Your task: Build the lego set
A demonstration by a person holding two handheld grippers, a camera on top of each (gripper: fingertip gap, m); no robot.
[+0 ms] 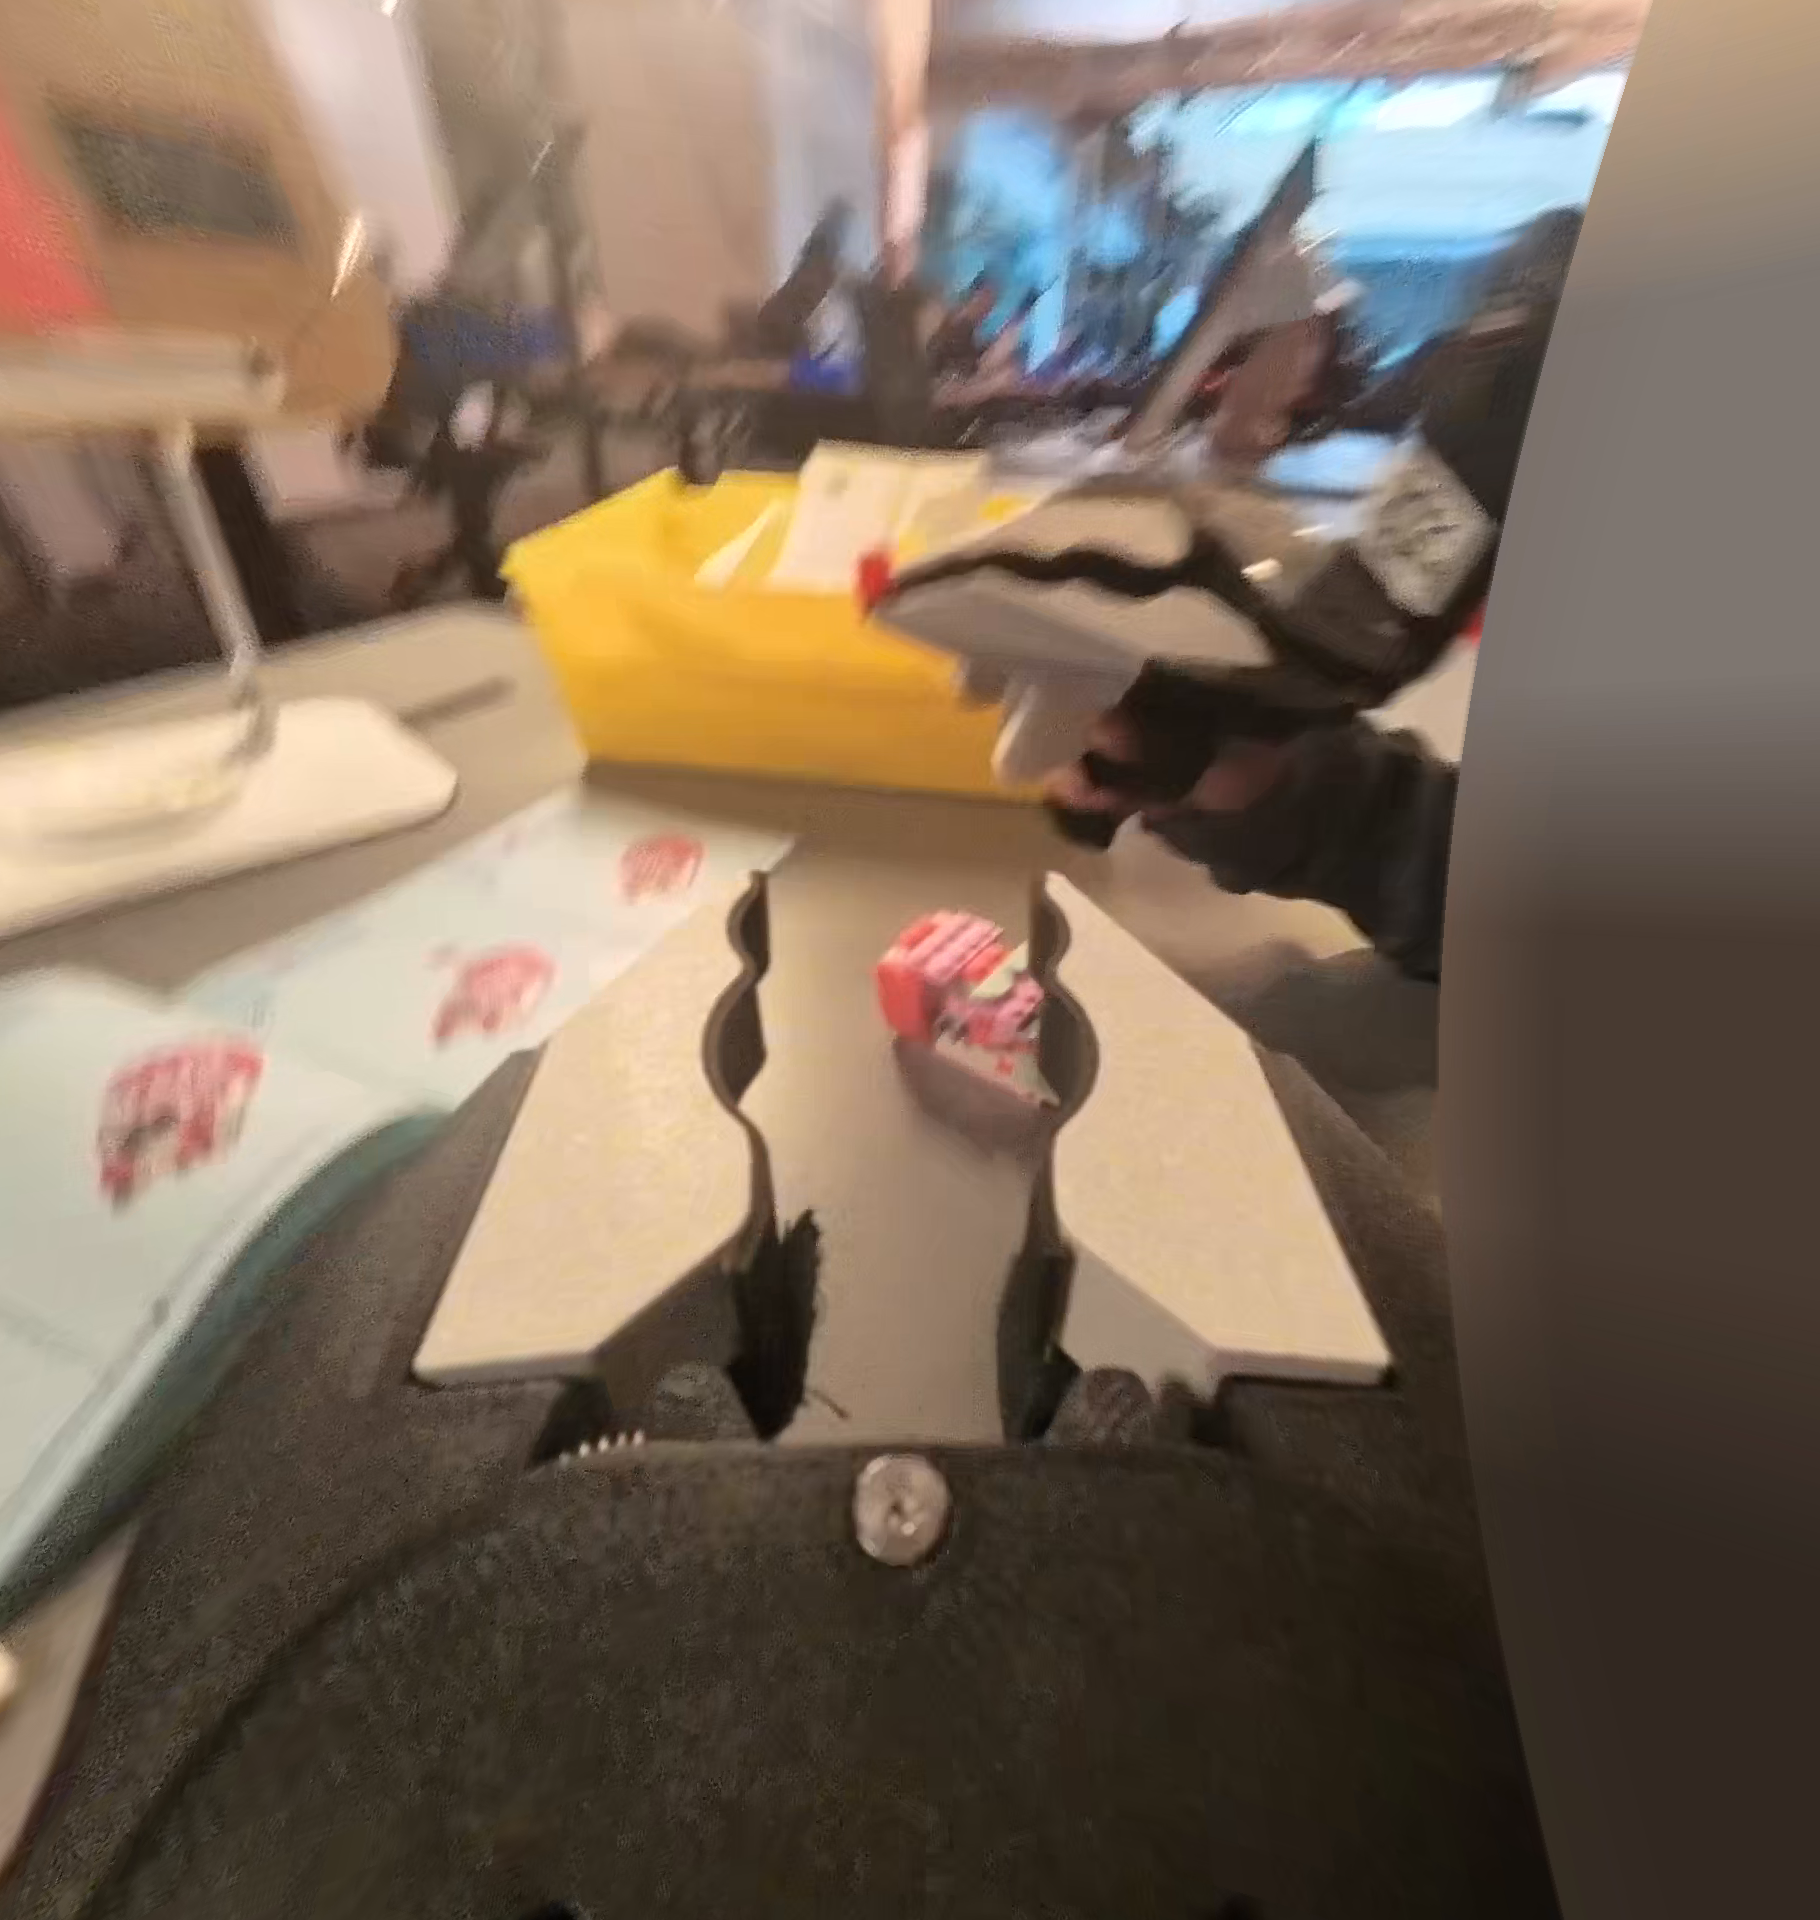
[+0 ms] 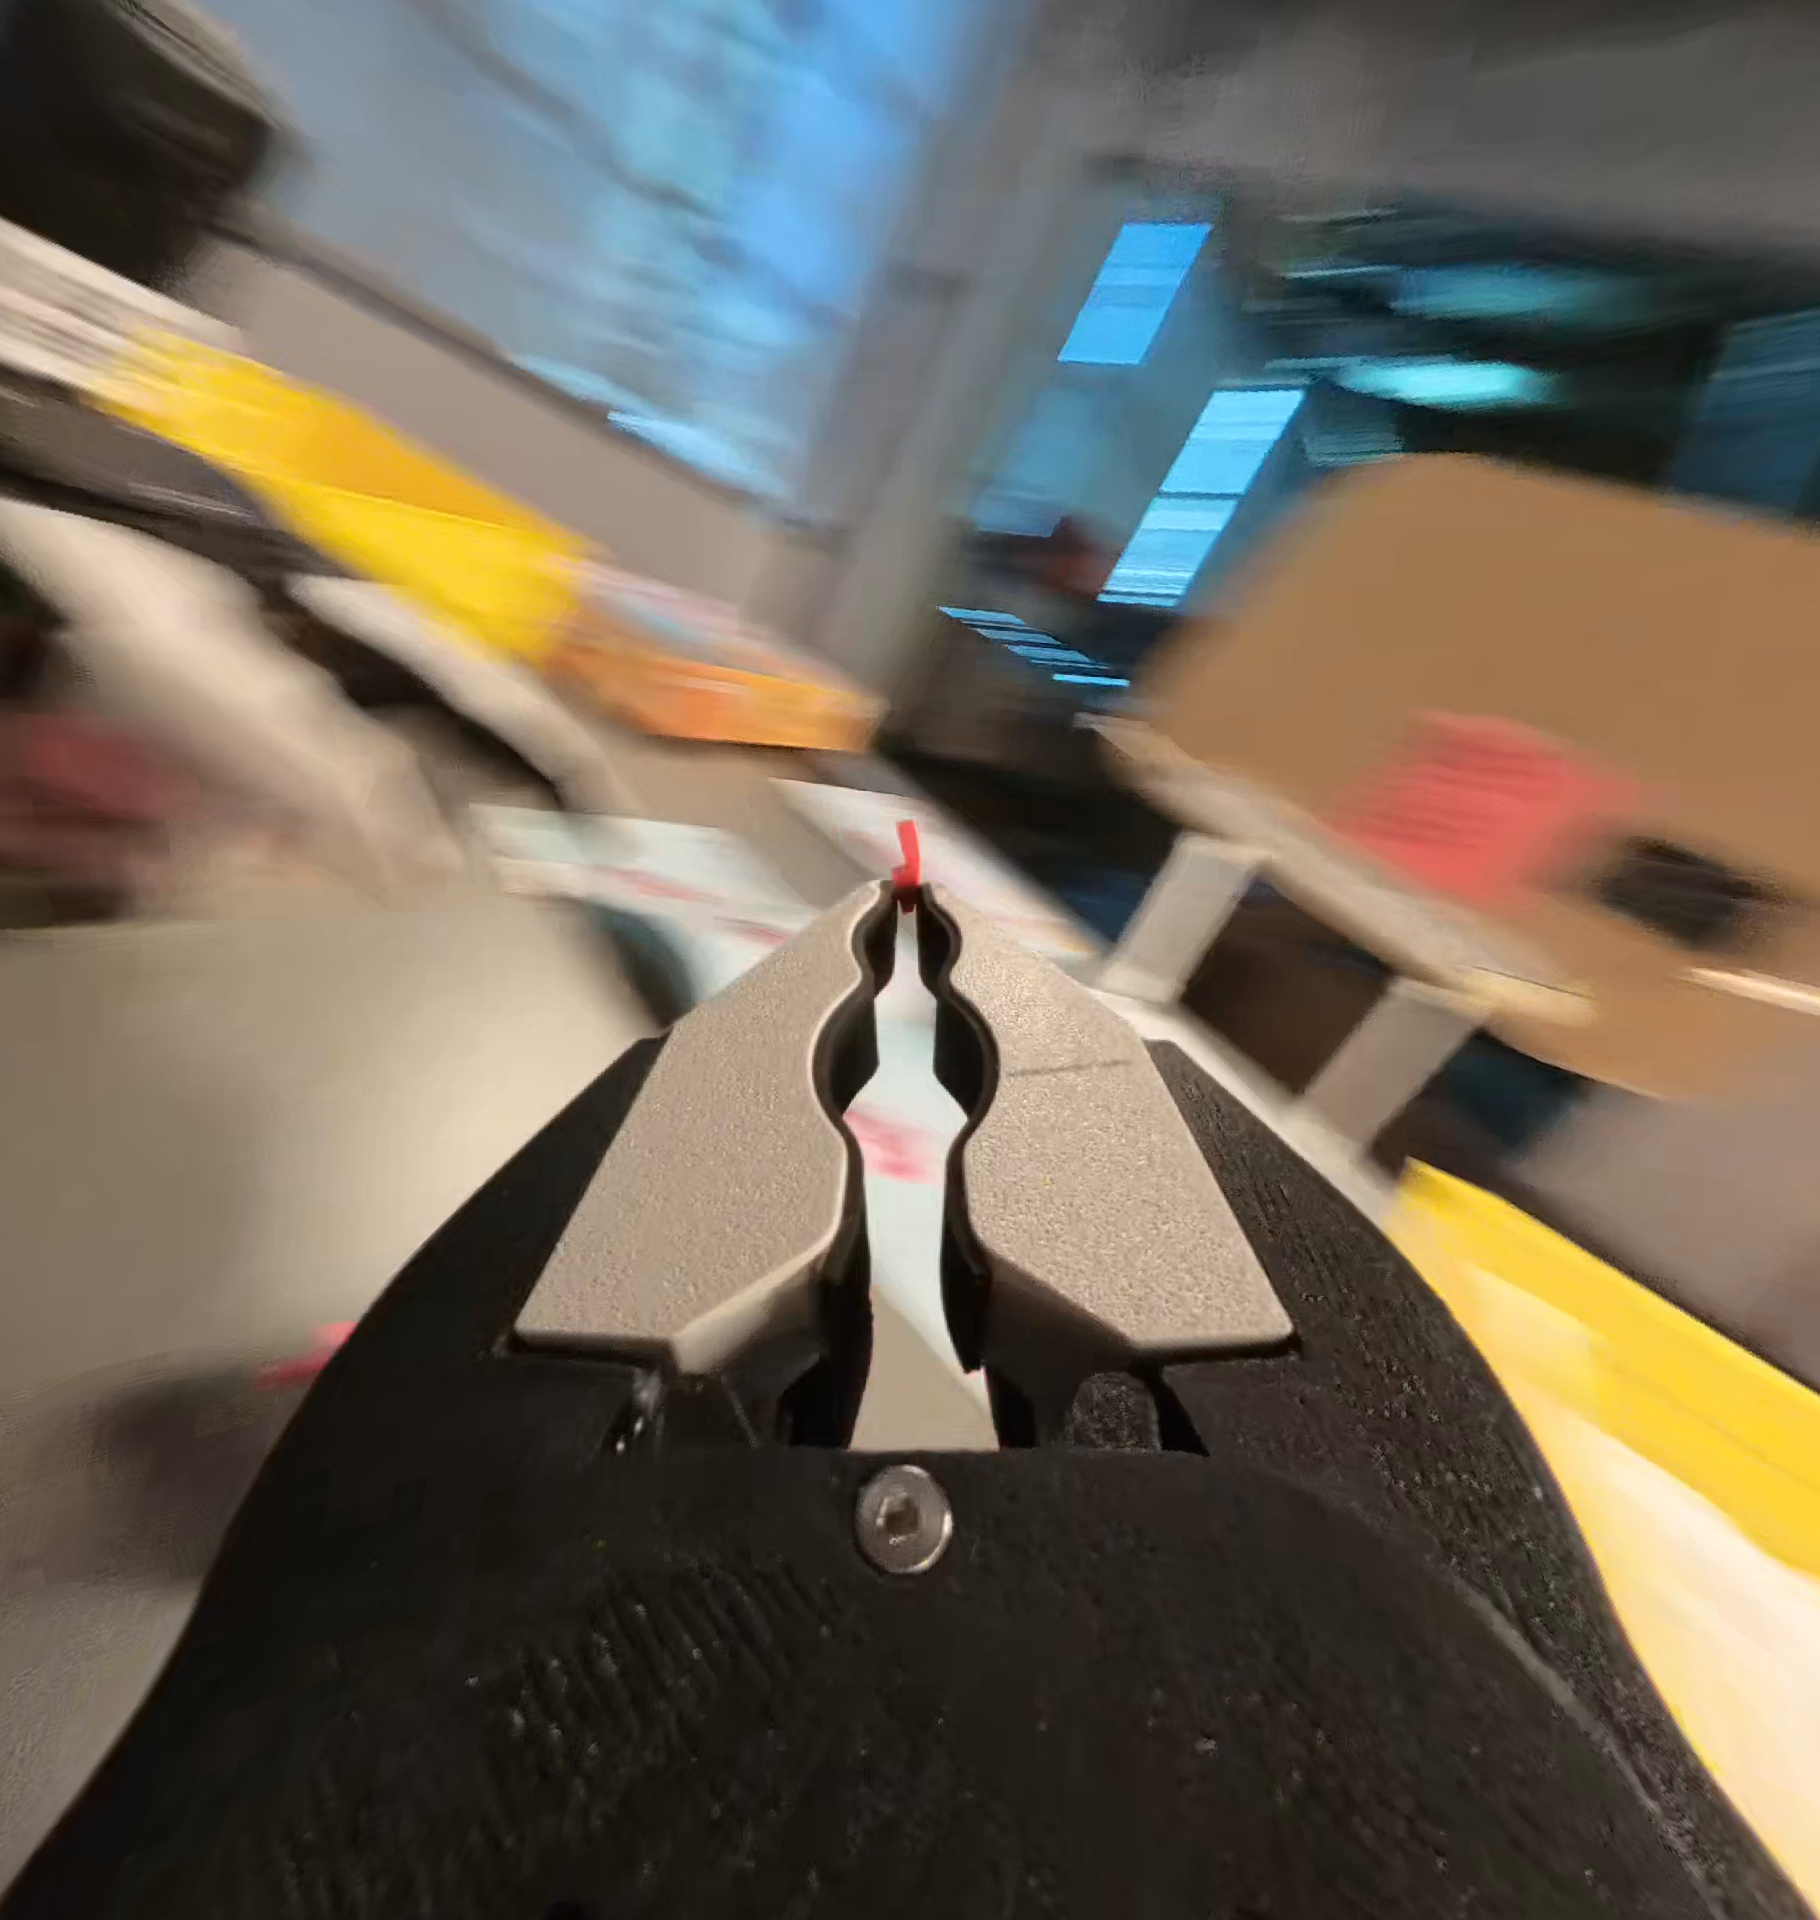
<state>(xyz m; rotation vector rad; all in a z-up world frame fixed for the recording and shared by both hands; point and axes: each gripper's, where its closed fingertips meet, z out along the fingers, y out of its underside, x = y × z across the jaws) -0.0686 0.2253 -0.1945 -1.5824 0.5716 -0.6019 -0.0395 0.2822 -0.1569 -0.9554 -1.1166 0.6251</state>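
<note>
In the left wrist view my left gripper (image 1: 898, 888) is open and low over the grey table (image 1: 885, 1195). A small red and pink packet (image 1: 953, 977) lies on the table between the fingers, close against the right finger (image 1: 1124, 1039). The left finger stands clear of it. My right gripper (image 2: 904, 894) is shut on a small red strip (image 2: 906, 857) that sticks out past its fingertips. It also shows in the left wrist view (image 1: 885, 597), held up by a gloved hand (image 1: 1197, 748) in front of a yellow bin (image 1: 740, 665), with the red strip (image 1: 870, 577) at its tip.
Pale blue sheets with red prints (image 1: 366, 987) lie left of the left gripper. A white stand base (image 1: 210, 790) is farther left. The right wrist view is blurred by motion: a cardboard box (image 2: 1508, 623) at right, a yellow bin edge (image 2: 1664, 1382) at lower right. Some 8 cm of space lies between my two pairs of fingers.
</note>
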